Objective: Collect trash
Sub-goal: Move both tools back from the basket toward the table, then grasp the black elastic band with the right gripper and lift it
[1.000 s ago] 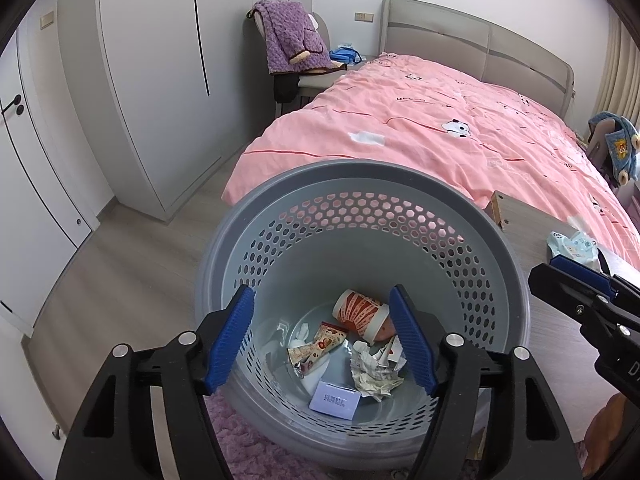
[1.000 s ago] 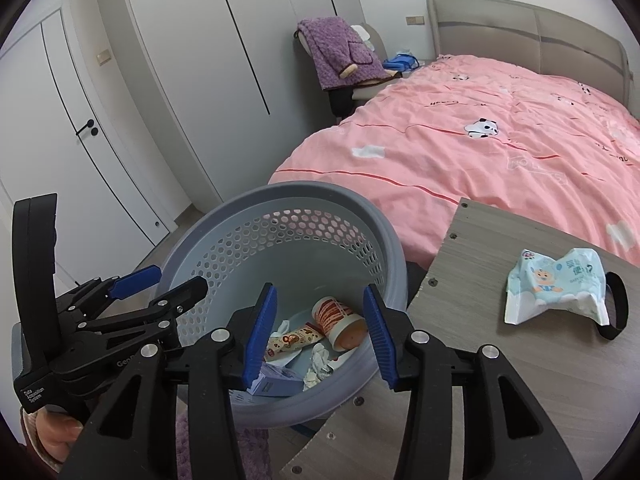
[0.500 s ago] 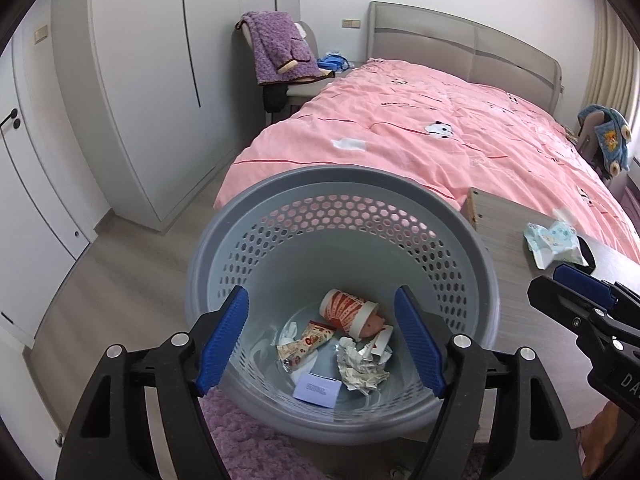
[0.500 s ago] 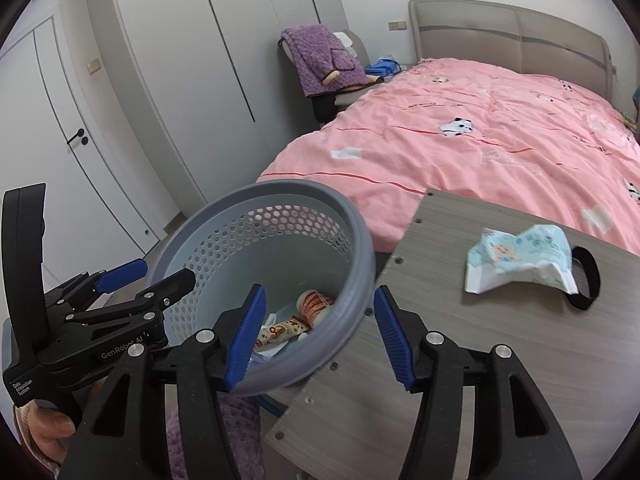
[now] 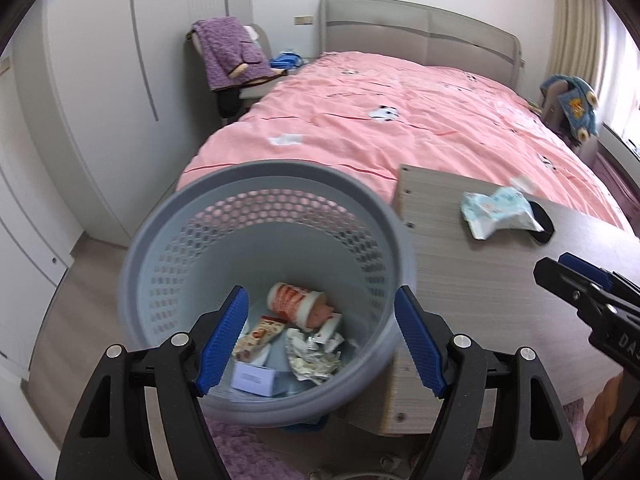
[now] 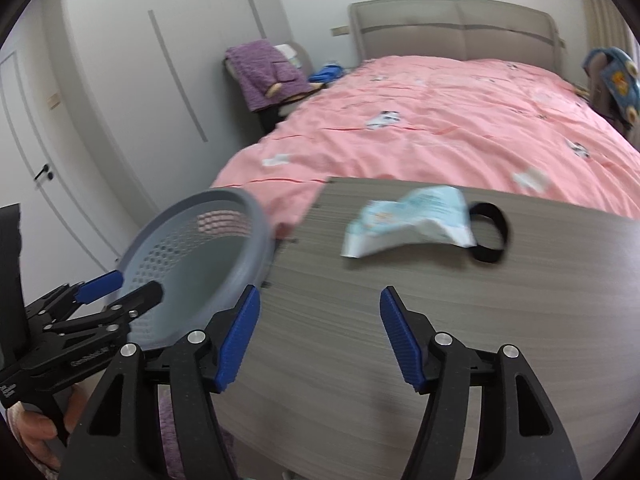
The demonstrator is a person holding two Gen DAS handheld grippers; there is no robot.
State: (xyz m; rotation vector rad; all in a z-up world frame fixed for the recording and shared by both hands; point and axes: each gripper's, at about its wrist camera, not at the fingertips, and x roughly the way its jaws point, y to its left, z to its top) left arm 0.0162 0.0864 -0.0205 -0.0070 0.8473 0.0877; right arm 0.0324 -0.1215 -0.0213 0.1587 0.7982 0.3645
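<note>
Right claw (image 6: 316,336), opening, now over woodgrain table (image 6: 460,320), past perforated basket (image 6: 192,248).

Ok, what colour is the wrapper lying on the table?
Light blue and white wrapper, with a small cartoon print; clearest in the left wrist view.

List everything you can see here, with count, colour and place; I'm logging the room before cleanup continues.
basket: 1, grey, beside table
trash: several pieces, mixed colours, in basket
wipes pack: 1, light blue, on table
black band: 1, by wipes pack
table: 1, grey wood, at bed's foot
bed: 1, pink cover
purple blanket: 1, on chair
wardrobe: white, left
left tongs: open, empty, over basket
right tongs: opening, empty, over table
</note>
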